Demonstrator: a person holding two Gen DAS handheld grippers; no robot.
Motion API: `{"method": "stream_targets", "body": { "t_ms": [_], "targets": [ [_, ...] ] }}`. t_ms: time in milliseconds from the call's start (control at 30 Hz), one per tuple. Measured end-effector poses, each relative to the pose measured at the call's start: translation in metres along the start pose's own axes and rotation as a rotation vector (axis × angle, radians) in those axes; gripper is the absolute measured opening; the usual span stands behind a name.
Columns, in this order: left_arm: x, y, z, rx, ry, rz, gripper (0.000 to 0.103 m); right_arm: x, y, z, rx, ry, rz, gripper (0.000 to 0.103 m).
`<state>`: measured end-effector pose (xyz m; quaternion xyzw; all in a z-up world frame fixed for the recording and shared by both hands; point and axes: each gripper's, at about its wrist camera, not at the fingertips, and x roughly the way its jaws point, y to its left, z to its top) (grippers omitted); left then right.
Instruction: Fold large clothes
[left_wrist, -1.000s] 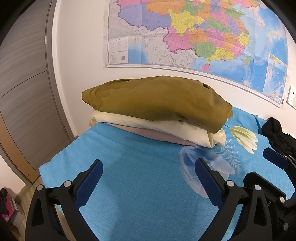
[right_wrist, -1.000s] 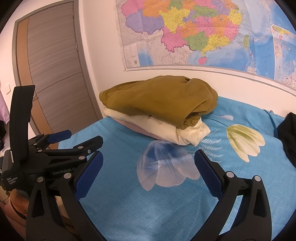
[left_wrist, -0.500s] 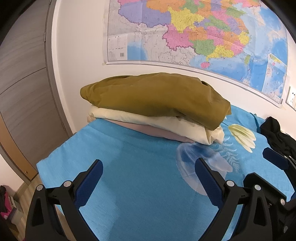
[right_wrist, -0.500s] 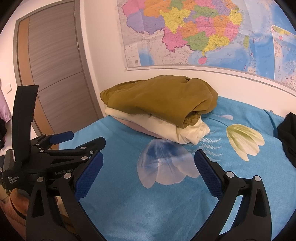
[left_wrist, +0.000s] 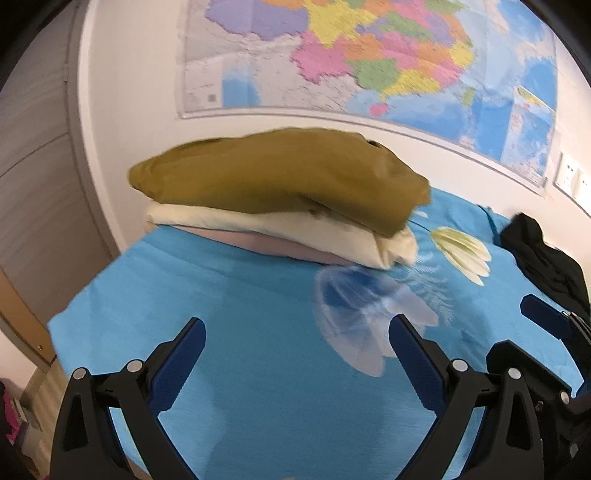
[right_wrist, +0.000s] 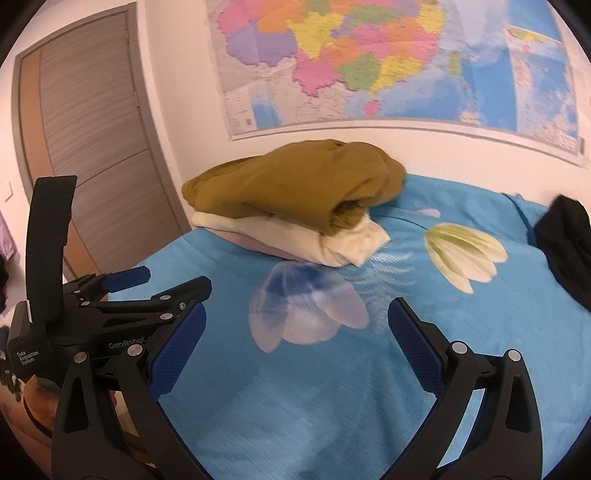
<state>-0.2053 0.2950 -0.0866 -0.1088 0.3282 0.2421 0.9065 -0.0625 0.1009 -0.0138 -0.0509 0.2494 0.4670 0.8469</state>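
A stack of folded clothes lies at the far end of the bed: an olive-brown garment (left_wrist: 280, 177) on top, a cream one (left_wrist: 280, 225) under it, a pinkish one (left_wrist: 280, 249) at the bottom. The stack also shows in the right wrist view (right_wrist: 295, 184). A crumpled black garment (left_wrist: 546, 258) lies at the right, and also shows in the right wrist view (right_wrist: 565, 240). My left gripper (left_wrist: 297, 332) is open and empty over the blue sheet. My right gripper (right_wrist: 295, 321) is open and empty. The left gripper's body (right_wrist: 110, 310) shows at the left of the right wrist view.
The bed has a blue sheet (left_wrist: 258, 369) with flower prints. A wall map (left_wrist: 369, 59) hangs behind the stack. A grey sliding door (right_wrist: 96, 147) stands at the left, past the bed's edge. A wall socket (left_wrist: 572, 181) is at the right.
Both views have swung to the right and the picture is blurred by motion. The black garment shows further into view. Both grippers stay open and empty.
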Motion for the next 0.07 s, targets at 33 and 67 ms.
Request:
{"method": "stream_targets", "body": {
  "t_ms": [33, 67],
  "targets": [
    [0.0003, -0.0043, -0.0008, 0.007, 0.000, -0.006, 0.096, -0.0029, -0.0044, -0.0017, 0.011, -0.001, -0.008, 0.097],
    [0.0007, -0.0101, -0.0018, 0.017, 0.001, -0.012, 0.096, -0.0029, -0.0044, -0.0017, 0.011, -0.001, -0.008, 0.097]
  ]
}}
